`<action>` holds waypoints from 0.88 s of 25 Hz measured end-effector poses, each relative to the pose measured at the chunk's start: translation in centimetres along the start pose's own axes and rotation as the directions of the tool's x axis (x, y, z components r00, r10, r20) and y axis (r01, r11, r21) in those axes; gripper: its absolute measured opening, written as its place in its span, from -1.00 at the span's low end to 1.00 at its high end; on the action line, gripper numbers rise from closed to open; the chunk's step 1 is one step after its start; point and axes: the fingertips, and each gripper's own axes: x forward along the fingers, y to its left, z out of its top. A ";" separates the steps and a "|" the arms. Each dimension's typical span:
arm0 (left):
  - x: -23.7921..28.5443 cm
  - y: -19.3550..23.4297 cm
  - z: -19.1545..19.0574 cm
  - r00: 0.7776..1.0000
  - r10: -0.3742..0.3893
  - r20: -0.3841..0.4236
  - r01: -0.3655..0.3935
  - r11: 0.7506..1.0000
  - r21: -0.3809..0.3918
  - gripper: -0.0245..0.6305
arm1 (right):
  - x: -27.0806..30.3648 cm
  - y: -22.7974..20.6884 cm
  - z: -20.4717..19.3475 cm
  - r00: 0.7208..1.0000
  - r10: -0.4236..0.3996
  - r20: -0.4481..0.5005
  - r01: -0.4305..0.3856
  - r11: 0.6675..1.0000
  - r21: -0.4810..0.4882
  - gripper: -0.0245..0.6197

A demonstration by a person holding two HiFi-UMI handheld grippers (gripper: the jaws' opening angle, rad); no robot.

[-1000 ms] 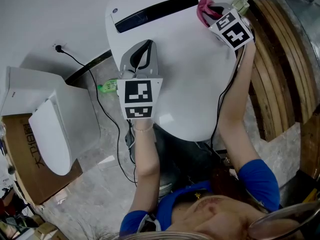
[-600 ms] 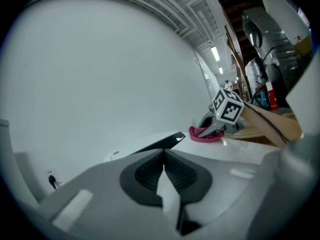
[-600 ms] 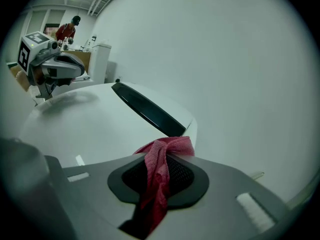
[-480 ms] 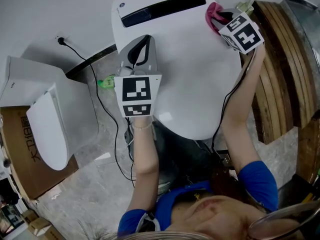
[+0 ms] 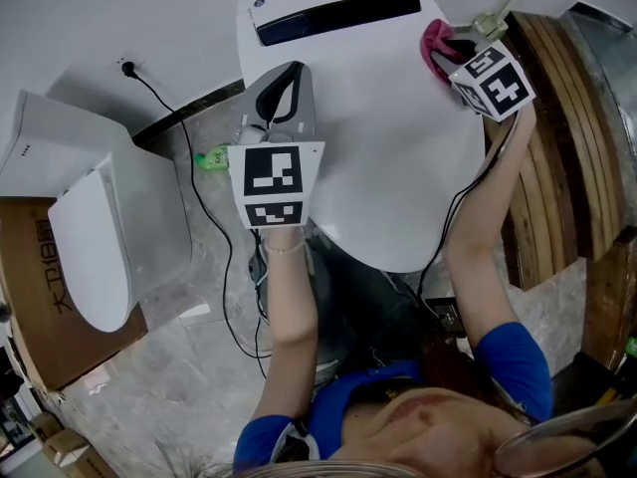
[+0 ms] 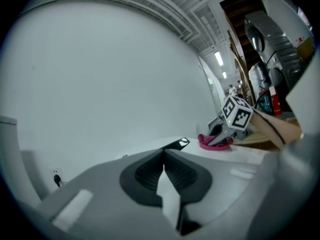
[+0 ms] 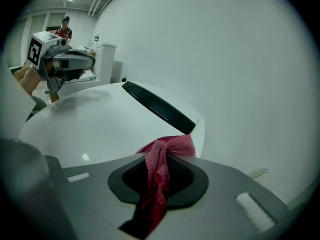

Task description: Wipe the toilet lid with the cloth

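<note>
At the rear right corner of the toilet lid (image 5: 383,157), just beside the right end of the black strip (image 5: 338,18), the pink cloth (image 5: 434,46) lay bunched on the white surface, pinched in the right claw (image 5: 446,48). The right gripper view showed the jaws clamped on a twisted fold of cloth (image 7: 175,145), which ran down between the pads while a small wad stuck out past the tips. The cloth appeared light, soft and limp. It would probably drag behind the claw rather than push ahead of it, and the short grip near the wad seemed suited to pressing it flat. The lid looked hard, glossy and slightly domed, so little friction was to be expected and the wad could slide off the curved rim. The left claw (image 5: 287,88) hung over the lid's left edge, jaws together and holding nothing, well apart from the cloth. Most of the lid lay bare toward the person, giving open room for strokes forward and leftward. Wooden planks (image 5: 557,127) stood close along the right side, and a cable (image 5: 204,217) trailed on the floor (image 5: 179,366) at left.
</note>
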 end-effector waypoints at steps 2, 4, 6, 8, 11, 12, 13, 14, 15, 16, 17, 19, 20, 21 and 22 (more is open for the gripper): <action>-0.3 0.3 0.1 1.000 0.004 0.006 -0.004 1.000 -0.005 -0.92 | -0.2 0.5 -0.1 1.000 0.009 0.006 -0.009 1.000 -0.005 -0.73; -0.5 0.4 0.2 1.000 0.004 0.011 -0.004 1.000 -0.009 -0.92 | -0.4 0.9 -0.2 1.000 0.024 0.011 -0.024 1.000 -0.020 -0.73; -0.6 0.6 0.3 1.000 0.004 0.016 -0.004 1.000 -0.012 -0.92 | -0.6 1.3 -0.1 0.999 0.031 0.009 -0.030 0.999 -0.046 -0.73; -0.8 0.8 0.3 1.000 0.006 0.016 -0.006 1.000 -0.015 -0.92 | -0.5 1.5 0.0 0.999 0.032 -0.006 -0.033 0.997 -0.074 -0.74; -1.0 0.9 0.3 1.000 0.008 0.018 -0.008 1.000 -0.017 -0.92 | -0.4 1.8 0.2 0.998 0.039 -0.039 -0.043 0.994 -0.104 -0.75; -1.1 1.0 0.4 1.000 0.010 0.021 -0.010 1.000 -0.017 -0.92 | -0.3 1.9 0.4 0.998 0.042 -0.043 -0.047 0.993 -0.110 -0.75; -1.2 1.1 0.5 1.000 0.013 0.024 -0.012 1.000 -0.017 -0.92 | -0.2 2.2 0.7 0.998 0.048 -0.042 -0.053 0.992 -0.116 -0.75; -1.3 1.3 0.5 1.000 0.015 0.025 -0.014 1.000 -0.018 -0.92 | -0.1 2.6 1.1 0.998 0.057 -0.036 -0.061 0.991 -0.123 -0.75; -1.4 1.4 0.5 1.000 0.017 0.026 -0.016 1.000 -0.020 -0.92 | 0.0 3.0 1.6 0.997 0.066 -0.028 -0.069 0.989 -0.131 -0.75; -1.4 1.4 0.5 0.999 0.018 0.027 -0.017 1.000 -0.022 -0.92 | 0.1 3.4 2.0 0.997 0.075 -0.022 -0.077 0.987 -0.138 -0.75; -1.4 1.5 0.5 0.999 0.019 0.027 -0.019 1.000 -0.023 -0.92 | 0.2 3.7 2.4 0.997 0.080 -0.021 -0.082 0.986 -0.143 -0.75; -1.5 1.6 0.5 0.999 0.022 0.026 -0.021 0.999 -0.025 -0.92 | 0.3 4.3 2.9 0.995 0.090 -0.031 -0.093 0.984 -0.153 -0.75; -1.5 1.6 0.5 0.999 0.024 0.026 -0.023 0.999 -0.026 -0.92 | 0.3 4.6 3.0 0.995 0.096 -0.035 -0.100 0.982 -0.161 -0.75; -1.5 1.6 0.5 0.999 0.024 0.026 -0.024 0.999 -0.026 -0.92 | 0.4 4.9 3.2 0.994 0.102 -0.034 -0.107 0.979 -0.172 -0.75; -1.5 1.5 0.5 0.999 0.024 0.026 -0.024 0.999 -0.024 -0.92 | 0.4 5.1 3.3 0.994 0.109 -0.026 -0.112 0.977 -0.183 -0.75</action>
